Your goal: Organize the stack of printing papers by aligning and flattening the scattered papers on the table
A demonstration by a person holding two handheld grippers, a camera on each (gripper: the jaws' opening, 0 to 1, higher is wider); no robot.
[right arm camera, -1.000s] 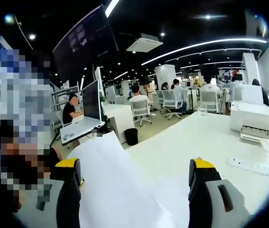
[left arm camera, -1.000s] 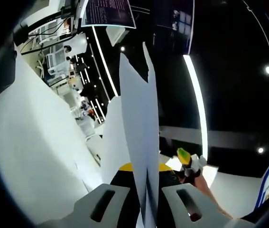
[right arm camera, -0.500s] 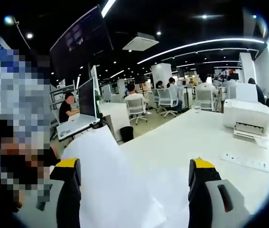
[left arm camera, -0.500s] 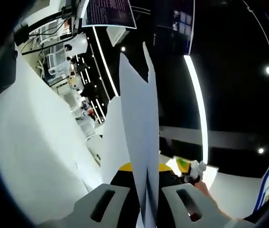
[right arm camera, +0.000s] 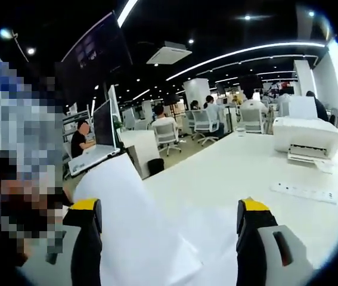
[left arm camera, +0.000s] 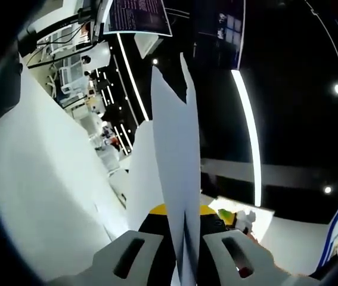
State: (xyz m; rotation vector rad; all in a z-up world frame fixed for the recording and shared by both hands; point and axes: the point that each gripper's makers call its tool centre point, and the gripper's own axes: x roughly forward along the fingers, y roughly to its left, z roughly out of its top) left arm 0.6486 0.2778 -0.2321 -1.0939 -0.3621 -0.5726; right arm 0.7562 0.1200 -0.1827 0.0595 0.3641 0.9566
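A: What has the left gripper [left arm camera: 183, 253] got?

B: Its grey jaws are pinched on the thin white printing sheets [left arm camera: 177, 179], which stand edge-on and run up toward twelve o'clock in the left gripper view.

A: And the right gripper [right arm camera: 169, 238]?

B: Its yellow-tipped black jaws stand wide apart, gripping nothing. More white paper [right arm camera: 139, 232] lies between them, curling up toward ten o'clock over the long white table [right arm camera: 240, 173]. A white printer [right arm camera: 306, 137] sits at two o'clock, a white power strip [right arm camera: 303, 192] at three.

A: Best way to square them?

B: Probably keep the pinch light, tap the bottom edges on the table, then press flat with the open jaws
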